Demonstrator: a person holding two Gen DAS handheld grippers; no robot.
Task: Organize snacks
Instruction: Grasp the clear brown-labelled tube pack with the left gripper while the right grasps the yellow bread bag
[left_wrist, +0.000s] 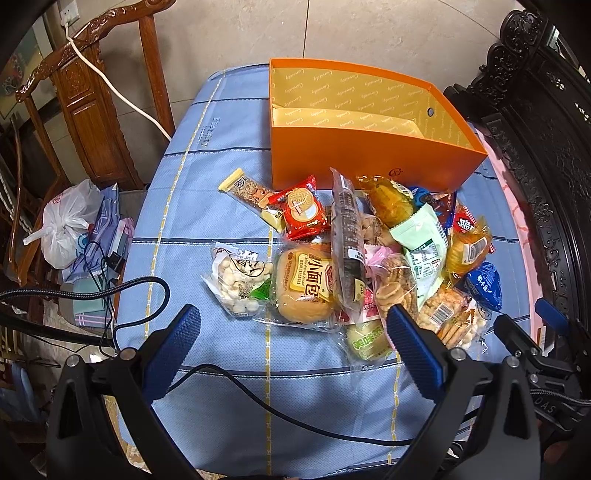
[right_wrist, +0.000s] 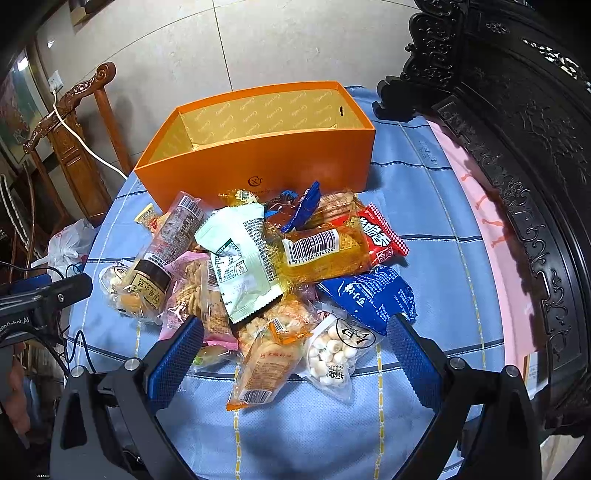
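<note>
A heap of packaged snacks lies on the blue checked tablecloth (left_wrist: 207, 206) in front of an open, empty orange box (left_wrist: 369, 162), which also shows in the right wrist view (right_wrist: 266, 166). In the left wrist view the heap holds a bread roll pack (left_wrist: 304, 286), a red packet (left_wrist: 303, 212), a bag of white balls (left_wrist: 238, 280) and a cereal bar (left_wrist: 245, 190). My left gripper (left_wrist: 295, 325) is open and empty just before the bread roll. My right gripper (right_wrist: 295, 332) is open and empty over a mint-green packet (right_wrist: 242, 258), a blue packet (right_wrist: 369, 295) and a bag of white balls (right_wrist: 336, 354).
A carved wooden chair (left_wrist: 85, 92) with a white cable stands left of the table. A white plastic bag (left_wrist: 66, 225) and cloths lie on its seat. Dark carved furniture (right_wrist: 517, 147) borders the table's right side. A black cable (left_wrist: 258, 391) crosses the cloth near my left gripper.
</note>
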